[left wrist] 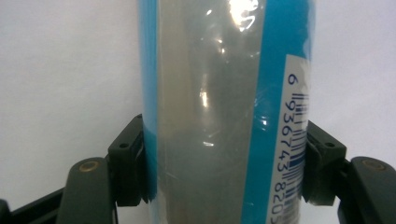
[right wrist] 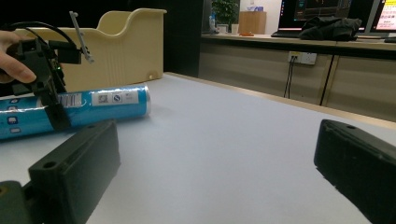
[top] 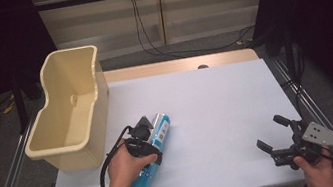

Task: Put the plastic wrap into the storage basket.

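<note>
A long blue tube-shaped pack (top: 162, 127) with a clear window and a barcode label lies on the white table (top: 215, 96), pointing away and to the right. My left gripper (top: 147, 148) comes down on its middle from above. In the left gripper view the pack (left wrist: 210, 93) sits between both pads (left wrist: 133, 158), which press on its sides, so the left gripper (left wrist: 224, 163) is shut on it. My right gripper (top: 268, 132) rests near the table's front right corner, jaws wide apart and nothing between them. From the right gripper view (right wrist: 219, 163) the pack (right wrist: 107, 103) lies far left.
A cream plastic bin (top: 67, 53) stands open-topped on the table's left edge, just behind and left of the pack; its wall (right wrist: 126, 51) rises behind the pack in the right gripper view. Cables hang behind the table's far edge.
</note>
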Demonstrator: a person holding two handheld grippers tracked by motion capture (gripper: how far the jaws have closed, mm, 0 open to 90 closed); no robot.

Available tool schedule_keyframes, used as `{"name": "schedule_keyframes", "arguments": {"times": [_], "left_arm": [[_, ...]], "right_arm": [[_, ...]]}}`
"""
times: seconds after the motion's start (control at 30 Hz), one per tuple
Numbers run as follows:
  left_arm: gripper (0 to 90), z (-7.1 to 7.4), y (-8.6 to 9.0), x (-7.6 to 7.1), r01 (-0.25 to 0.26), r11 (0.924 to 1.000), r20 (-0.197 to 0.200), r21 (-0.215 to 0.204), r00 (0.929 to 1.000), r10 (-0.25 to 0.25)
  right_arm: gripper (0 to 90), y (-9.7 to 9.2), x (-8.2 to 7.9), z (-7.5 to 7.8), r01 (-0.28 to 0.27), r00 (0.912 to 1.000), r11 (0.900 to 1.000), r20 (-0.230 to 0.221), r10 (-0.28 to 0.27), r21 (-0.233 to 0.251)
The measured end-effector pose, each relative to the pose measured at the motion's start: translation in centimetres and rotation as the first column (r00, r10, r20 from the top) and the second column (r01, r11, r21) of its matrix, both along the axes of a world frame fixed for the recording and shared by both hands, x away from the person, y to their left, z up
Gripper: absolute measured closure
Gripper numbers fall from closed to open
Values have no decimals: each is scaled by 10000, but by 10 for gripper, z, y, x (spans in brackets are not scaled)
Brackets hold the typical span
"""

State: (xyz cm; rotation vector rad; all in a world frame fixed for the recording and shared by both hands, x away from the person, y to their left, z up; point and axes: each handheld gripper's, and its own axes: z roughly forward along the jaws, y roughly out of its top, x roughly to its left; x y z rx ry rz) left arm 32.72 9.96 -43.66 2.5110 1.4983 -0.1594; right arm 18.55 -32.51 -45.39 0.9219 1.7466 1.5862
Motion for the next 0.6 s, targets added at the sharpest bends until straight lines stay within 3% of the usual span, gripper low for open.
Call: {"name": "schedule_keyframes", "arguments": {"times": [0.13,0.23,0.6], "left_arm": [[321,10,4,3,-83,9999,-34,146,10000,84],[322,20,6,6,-163,9998,27,-83,9999,163],[322,54,2,14,-153,9997,270,-208,9995,158]], "right_arm": [[0,0,-1,1,-28,10000,10000,55,28,0],[0,0,0,0,-9,10000,10000,13,9,5],[0,0,-1,1,-11,10000,10000,68,10,55]]}}
